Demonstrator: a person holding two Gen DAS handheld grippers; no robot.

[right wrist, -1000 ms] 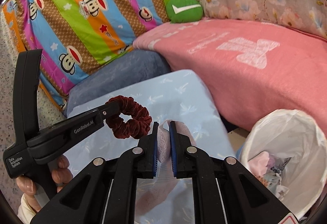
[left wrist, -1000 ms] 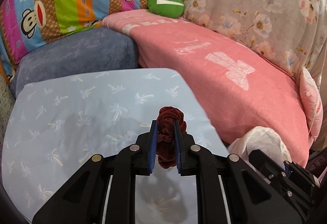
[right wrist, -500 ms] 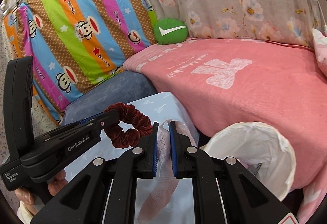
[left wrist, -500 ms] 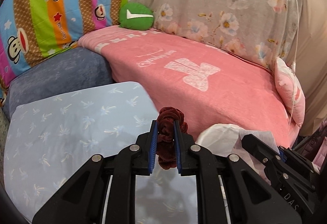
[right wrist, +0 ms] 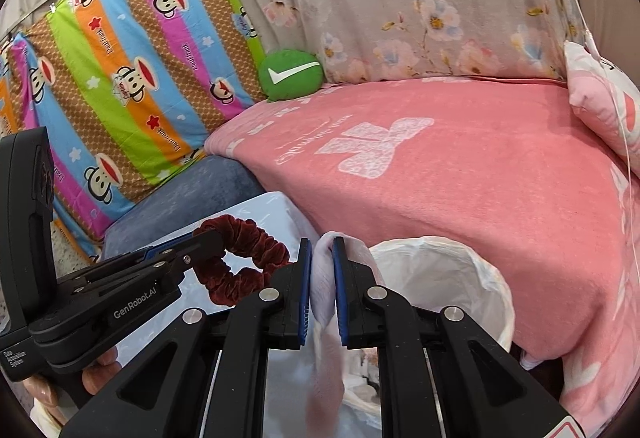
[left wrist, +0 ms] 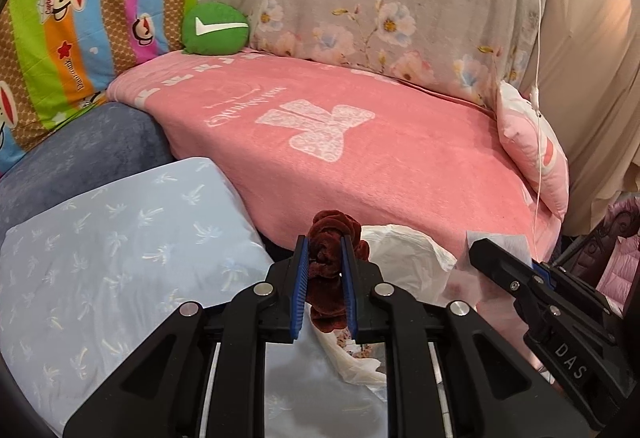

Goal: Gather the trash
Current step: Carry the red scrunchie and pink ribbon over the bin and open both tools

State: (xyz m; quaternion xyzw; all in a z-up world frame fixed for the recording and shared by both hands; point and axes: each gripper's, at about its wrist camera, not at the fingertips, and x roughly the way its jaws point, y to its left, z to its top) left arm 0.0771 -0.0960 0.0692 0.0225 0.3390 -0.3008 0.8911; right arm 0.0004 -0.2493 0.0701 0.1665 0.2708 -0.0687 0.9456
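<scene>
Both tools grip trash, scrunchie (left wrist: 328, 270) left, pale cloth (right wrist: 322, 290) right, above the lined bin (right wrist: 472, 278) beside pink blanket (right wrist: 460, 174).

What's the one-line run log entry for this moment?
left gripper: shut on dark red scrunchie | right gripper: shut on pale pink cloth | white-lined bin: just ahead, nothing dropped yet
</scene>
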